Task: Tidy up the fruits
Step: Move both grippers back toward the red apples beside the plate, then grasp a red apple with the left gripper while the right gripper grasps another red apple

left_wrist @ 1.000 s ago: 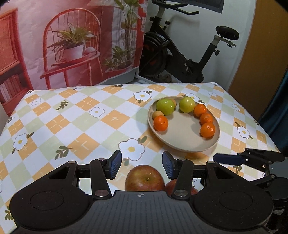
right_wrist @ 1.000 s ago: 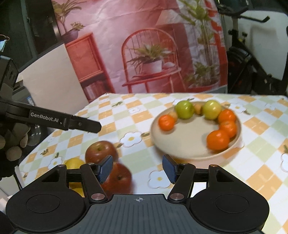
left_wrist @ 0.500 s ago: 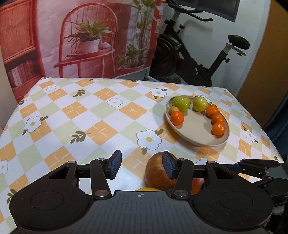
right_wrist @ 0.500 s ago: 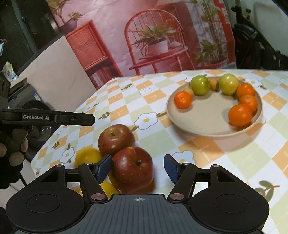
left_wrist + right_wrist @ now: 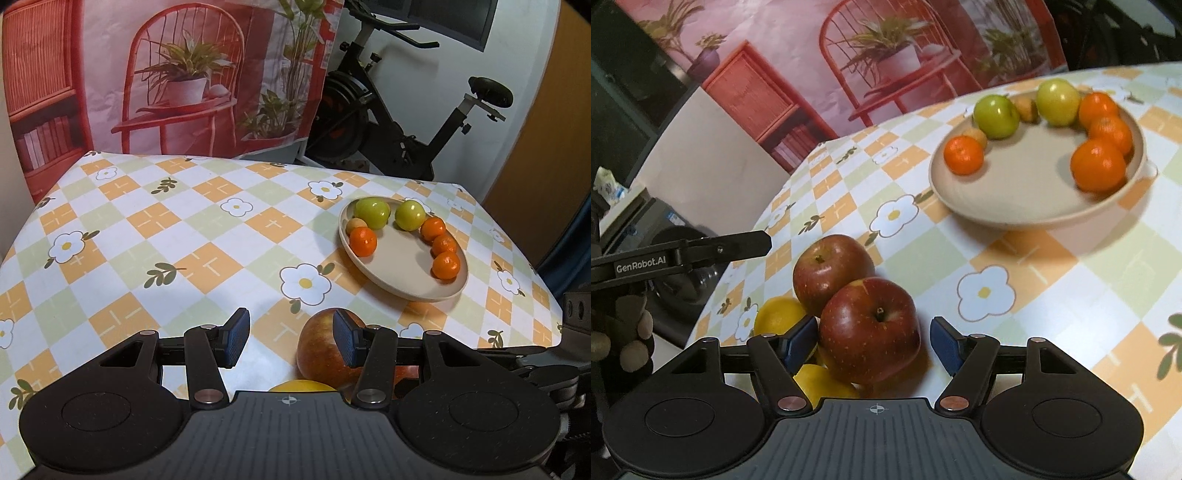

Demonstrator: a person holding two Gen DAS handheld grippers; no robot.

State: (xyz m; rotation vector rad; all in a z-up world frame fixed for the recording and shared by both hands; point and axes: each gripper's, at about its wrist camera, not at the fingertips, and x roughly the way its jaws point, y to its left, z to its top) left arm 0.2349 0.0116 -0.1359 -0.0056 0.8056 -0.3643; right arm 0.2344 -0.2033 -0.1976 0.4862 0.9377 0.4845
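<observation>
Right tongs (image 5: 873,341) lowered, widening around one of two red apples (image 5: 868,330), ungripped.

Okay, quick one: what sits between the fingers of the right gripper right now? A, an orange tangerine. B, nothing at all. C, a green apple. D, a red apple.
D: in the right wrist view a round red apple lies on the checked tablecloth between the blue pads of the right gripper, whose jaws have just been opening and stand clear of the fruit on both sides.
</observation>
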